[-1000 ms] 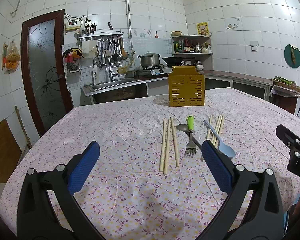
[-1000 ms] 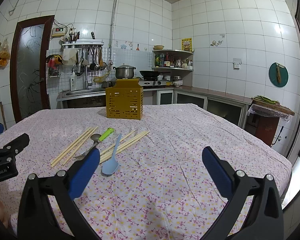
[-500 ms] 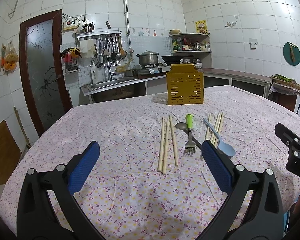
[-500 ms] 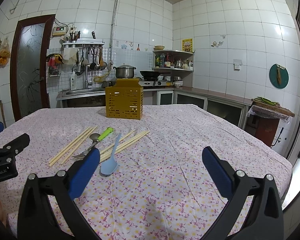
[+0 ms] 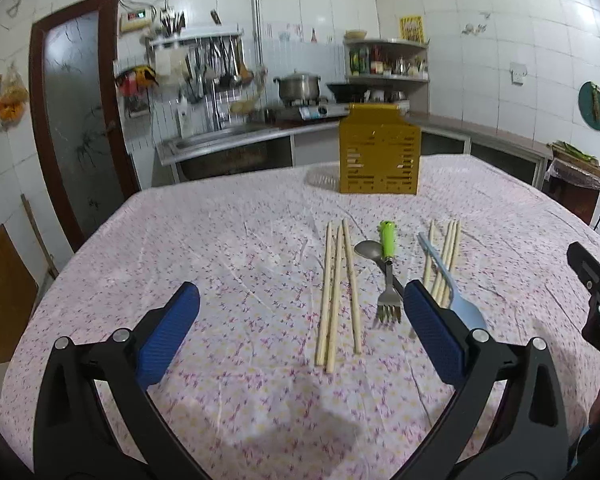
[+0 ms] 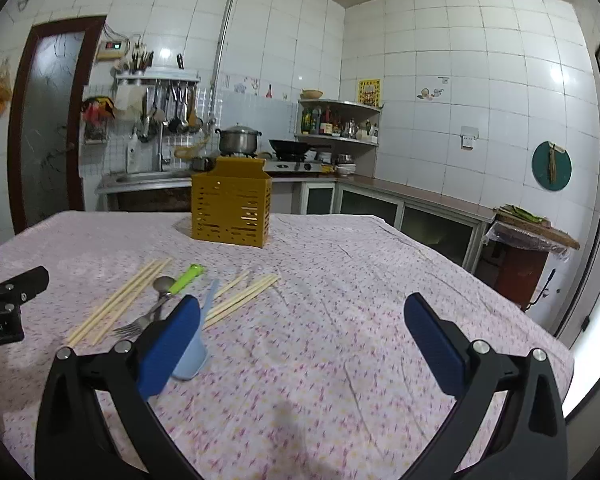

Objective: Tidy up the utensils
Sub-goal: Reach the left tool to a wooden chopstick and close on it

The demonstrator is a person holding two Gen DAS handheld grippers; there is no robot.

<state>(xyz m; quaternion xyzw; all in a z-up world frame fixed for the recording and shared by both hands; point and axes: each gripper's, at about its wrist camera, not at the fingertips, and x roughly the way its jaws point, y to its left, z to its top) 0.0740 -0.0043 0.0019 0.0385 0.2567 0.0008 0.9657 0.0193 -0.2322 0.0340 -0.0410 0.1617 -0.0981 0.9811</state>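
A yellow slotted utensil holder (image 5: 379, 152) (image 6: 231, 206) stands upright at the far side of the floral tablecloth. In front of it lie three wooden chopsticks (image 5: 337, 288) (image 6: 118, 302), a green-handled fork (image 5: 388, 272) (image 6: 168, 296) crossing a metal spoon (image 5: 367, 248) (image 6: 163, 283), a second bunch of chopsticks (image 5: 444, 256) (image 6: 244, 295) and a pale blue spoon (image 5: 456, 300) (image 6: 192, 354). My left gripper (image 5: 298, 326) is open, above the cloth just short of the left chopsticks. My right gripper (image 6: 300, 332) is open, to the right of the utensils, its left finger overlapping the blue spoon.
The table (image 5: 220, 248) (image 6: 360, 280) is covered in a pink floral cloth with bare cloth to the left and right of the utensils. Behind it run a sink counter (image 5: 220, 136), a stove with a pot (image 6: 238, 140) and a dark door (image 5: 76, 128).
Both grippers have moved slightly forward toward the utensils, which now look a little nearer. Nothing on the table has shifted and both grippers stay open.
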